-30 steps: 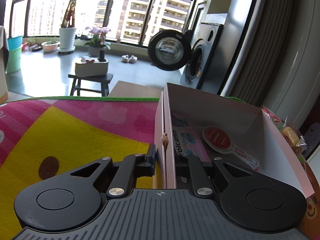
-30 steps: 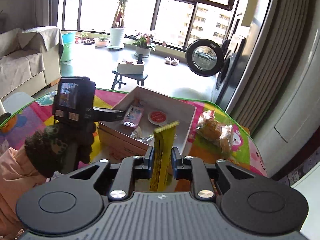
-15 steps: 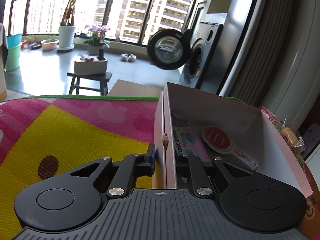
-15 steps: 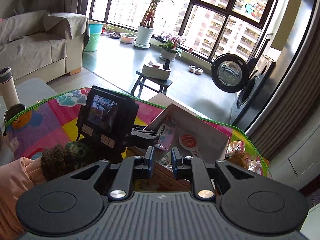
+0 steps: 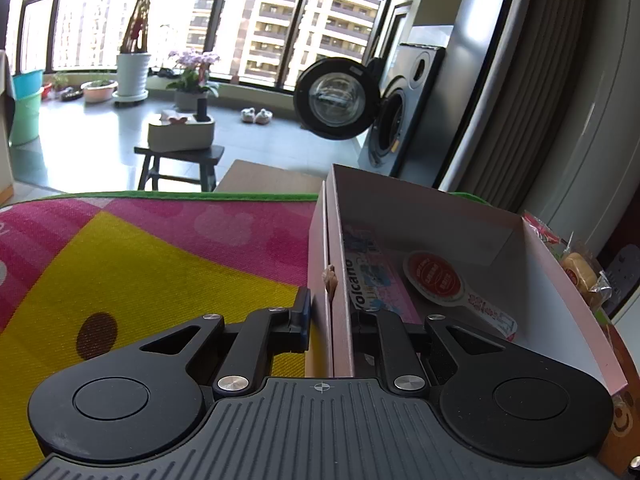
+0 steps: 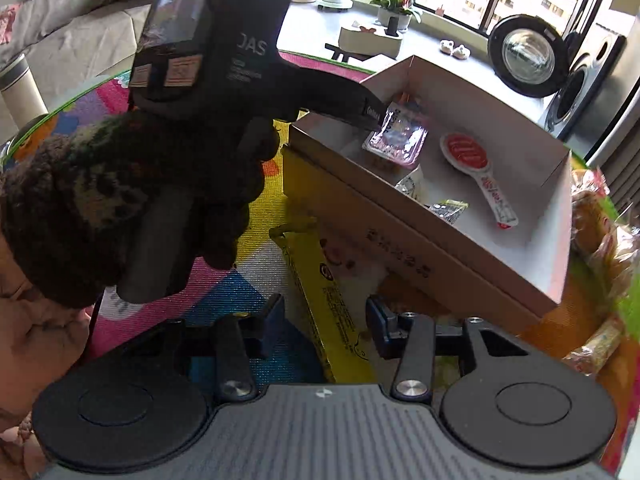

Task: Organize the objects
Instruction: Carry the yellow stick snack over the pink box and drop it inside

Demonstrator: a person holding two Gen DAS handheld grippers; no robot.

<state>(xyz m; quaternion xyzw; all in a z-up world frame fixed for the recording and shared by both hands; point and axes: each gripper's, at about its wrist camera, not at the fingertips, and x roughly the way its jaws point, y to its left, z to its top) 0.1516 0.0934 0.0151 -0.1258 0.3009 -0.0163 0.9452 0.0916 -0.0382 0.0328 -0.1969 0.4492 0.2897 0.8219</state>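
My left gripper (image 5: 332, 312) is shut on the left wall of an open pink-and-white cardboard box (image 5: 552, 280). Inside the box lie a "Volcano" packet (image 5: 366, 272) and a red, spoon-shaped sachet (image 5: 436, 280). The right wrist view shows the same box (image 6: 536, 256) with the left gripper (image 6: 372, 114) clamped on its rim, held by a gloved hand (image 6: 132, 200). My right gripper (image 6: 326, 316) is open. A long yellow packet (image 6: 332, 312) lies between its fingers, against the box's near wall. Small wrappers (image 6: 448, 208) also rest in the box.
A colourful play mat (image 5: 140, 264) covers the table. Wrapped pastries (image 6: 600, 216) sit just right of the box, also seen as wrapped pastries (image 5: 580, 276) in the left wrist view. A thermos (image 6: 20, 88) stands far left. A stool, plants and a washing machine are beyond the table.
My right gripper, shut on the upright yellow packet a second ago, has tipped down toward the mat and opened; the packet now lies between its fingers. The left gripper stays clamped on the box.
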